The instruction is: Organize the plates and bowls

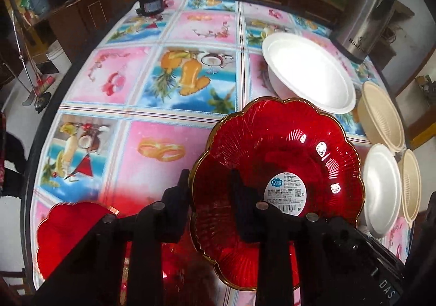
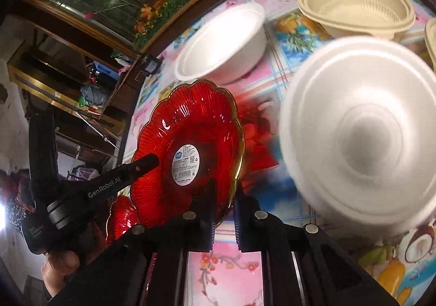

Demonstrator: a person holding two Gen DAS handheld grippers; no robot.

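In the left wrist view, a red scalloped glass plate with a gold rim (image 1: 278, 153) is being held tilted above the counter (image 1: 136, 82), which is being covered by a pink and blue fruit-print cloth. The plate's near rim is being pinched by the left hand-held gripper (image 1: 211, 191), one finger outside the rim and the other inside the dish. A second red plate (image 1: 68, 238) is being seen blurred at the lower left, on the counter. A white foam bowl (image 1: 308, 71) is being shown beyond the held plate, with beige ribbed plastic bowls (image 1: 381, 115) and a smaller white foam bowl (image 1: 381, 186) to the right.

In the right wrist view, the same labelled plate is being gripped at its lower edge by the right hand-held gripper (image 2: 224, 197), closed almost fully on the rim. The smaller white foam bowl is being seen large and blurred at the right; whether it is resting on the counter cannot be told.
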